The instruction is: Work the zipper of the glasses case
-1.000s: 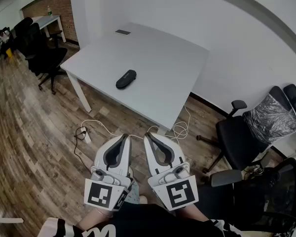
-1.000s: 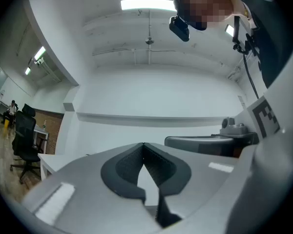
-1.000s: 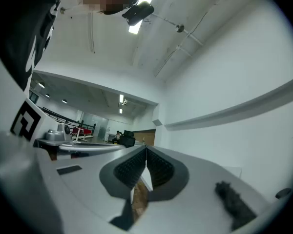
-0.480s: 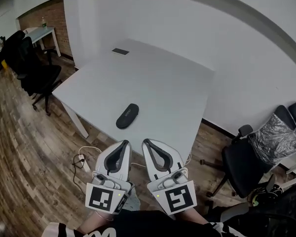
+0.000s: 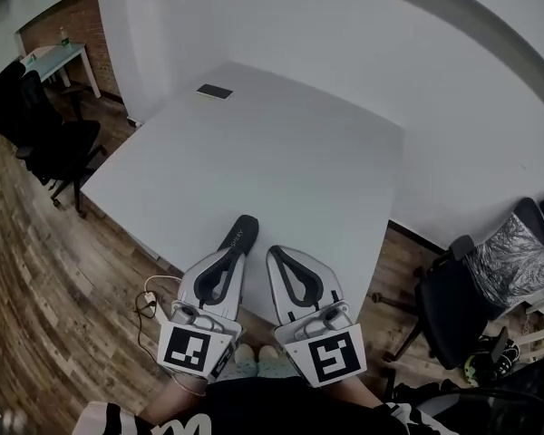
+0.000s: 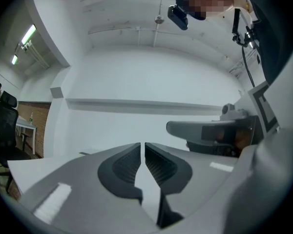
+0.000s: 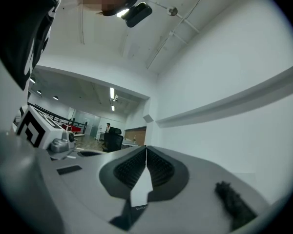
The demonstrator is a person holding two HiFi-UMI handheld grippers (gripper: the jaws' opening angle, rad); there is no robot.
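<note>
"Two grippers are hovering side by side at the near edge of the white table (image 5: 290, 152), both pointing level across it."

"What are the jaws doing?"

"Those of the left gripper (image 6: 142, 149) are pressing together with nothing between them. Those of the right gripper (image 7: 146, 154) are meeting the same way, also empty."

"And the glasses case (image 5: 242, 231)?"

"It is lying on the table near that front edge, dark and oblong. Seen from above, the left gripper's tip is overlapping its near end; whether it is touching, I cannot tell. The right gripper is sitting just beside the case, to its right."

"Anything else around?"

"A small dark slab (image 5: 215, 91) is resting at the table's far corner. A black office chair (image 5: 59, 143) is standing left of the table, and another chair (image 5: 453, 306) is standing at the right."
</note>
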